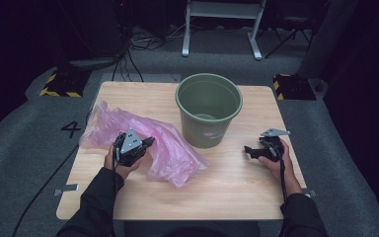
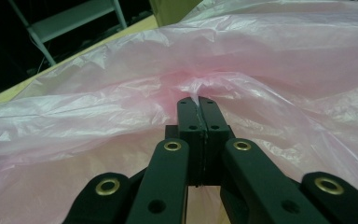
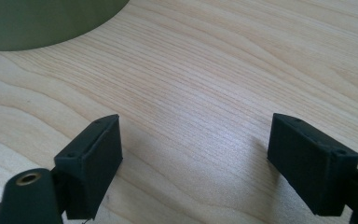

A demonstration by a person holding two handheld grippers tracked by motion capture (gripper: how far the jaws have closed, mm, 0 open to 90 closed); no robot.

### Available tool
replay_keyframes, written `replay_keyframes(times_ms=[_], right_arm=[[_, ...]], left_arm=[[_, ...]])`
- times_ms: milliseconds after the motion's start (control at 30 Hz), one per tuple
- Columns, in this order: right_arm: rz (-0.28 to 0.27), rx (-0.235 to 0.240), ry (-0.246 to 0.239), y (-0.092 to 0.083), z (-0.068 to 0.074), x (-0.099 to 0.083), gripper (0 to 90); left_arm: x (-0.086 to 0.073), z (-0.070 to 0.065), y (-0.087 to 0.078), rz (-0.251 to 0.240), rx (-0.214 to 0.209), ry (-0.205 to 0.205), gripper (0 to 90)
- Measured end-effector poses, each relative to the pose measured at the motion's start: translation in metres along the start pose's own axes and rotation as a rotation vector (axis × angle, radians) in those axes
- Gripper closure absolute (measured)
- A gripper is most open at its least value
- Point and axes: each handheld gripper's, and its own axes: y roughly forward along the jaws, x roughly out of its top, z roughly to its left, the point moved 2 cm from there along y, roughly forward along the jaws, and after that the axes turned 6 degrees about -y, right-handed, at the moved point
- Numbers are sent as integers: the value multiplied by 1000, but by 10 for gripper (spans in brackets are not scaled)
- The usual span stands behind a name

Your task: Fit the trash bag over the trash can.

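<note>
We are pinching the pink plastic bag (image 1: 143, 143) with the left gripper (image 2: 198, 103), jaws clamped together on its film. We are holding the right gripper (image 3: 193, 154) spread wide over the wooden table (image 1: 227, 187), near the green bucket (image 1: 208, 108).

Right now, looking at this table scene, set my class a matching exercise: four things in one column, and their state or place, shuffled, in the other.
Things
1. left gripper
2. right gripper
3. green bucket
4. pink plastic bag

States
A. upright at the far middle of the table
B. open over bare wood
C. crumpled, lying left of the bucket
D. shut on the pink film

Pairs: 1-D, 2-B, 3-A, 4-C
</note>
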Motion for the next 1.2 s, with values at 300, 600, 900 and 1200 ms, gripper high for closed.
replay_keyframes(times_ms=[300,600,900,1200], right_arm=[[-2,6,-6,1,0,0,175],[-1,3,-4,1,0,0,173],[0,-1,1,0,1,0,173],[1,-3,7,0,1,0,173]], left_arm=[[8,-1,-13,-44,17,13,895],[19,3,-26,-106,29,16,895],[25,9,-37,-145,47,3,896],[30,17,-53,-198,70,-24,896]])
